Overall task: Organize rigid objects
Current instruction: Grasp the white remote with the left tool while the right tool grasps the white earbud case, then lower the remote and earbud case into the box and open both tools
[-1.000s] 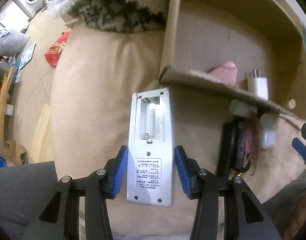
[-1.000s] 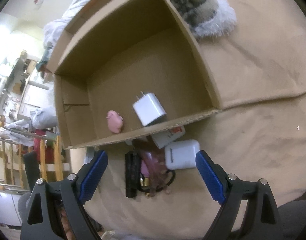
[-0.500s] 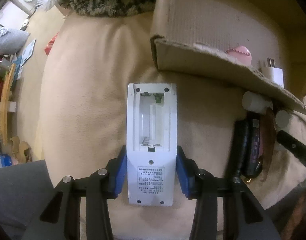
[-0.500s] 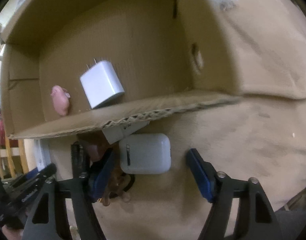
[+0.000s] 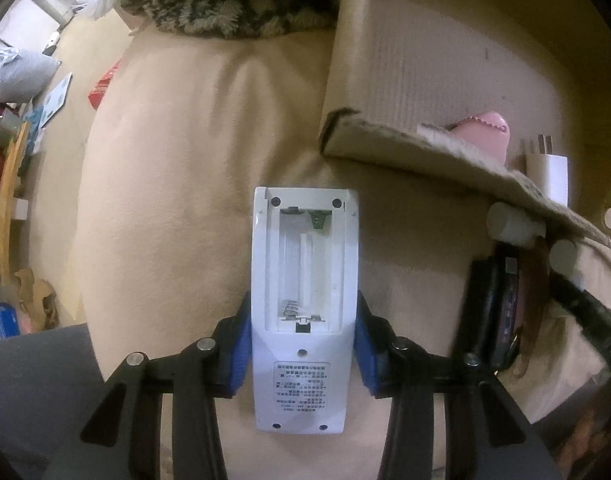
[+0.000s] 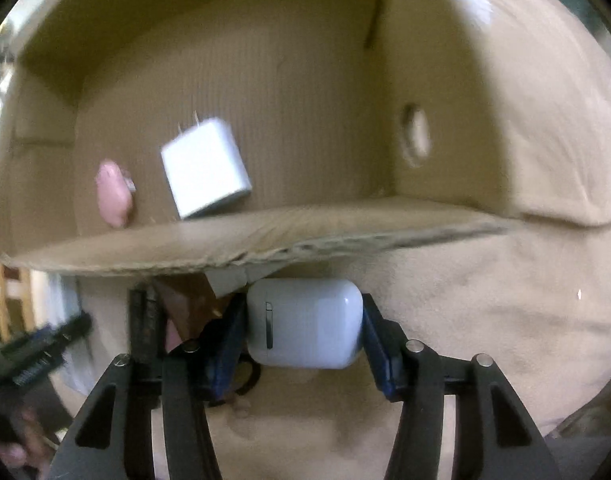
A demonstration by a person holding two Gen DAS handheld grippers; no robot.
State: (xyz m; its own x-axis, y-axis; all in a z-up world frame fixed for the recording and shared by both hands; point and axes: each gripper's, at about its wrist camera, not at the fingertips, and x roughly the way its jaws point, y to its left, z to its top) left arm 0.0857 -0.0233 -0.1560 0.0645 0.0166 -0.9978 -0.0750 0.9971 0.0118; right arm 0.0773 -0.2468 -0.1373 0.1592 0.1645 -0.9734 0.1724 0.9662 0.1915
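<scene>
Showing remote (image 5: 303, 300) left — earbud case (image 6: 305, 324) right.

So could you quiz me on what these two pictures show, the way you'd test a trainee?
1. True or false: the remote control has its battery cover on.
2. What sits between the right tool's pads?
A) white earbud case
B) pink toy
C) charger
3. Name the two things inside the cardboard box.

Key: 1 false, its battery bay is open and empty. 2 A. 3 the white charger plug and the small pink toy.
</scene>
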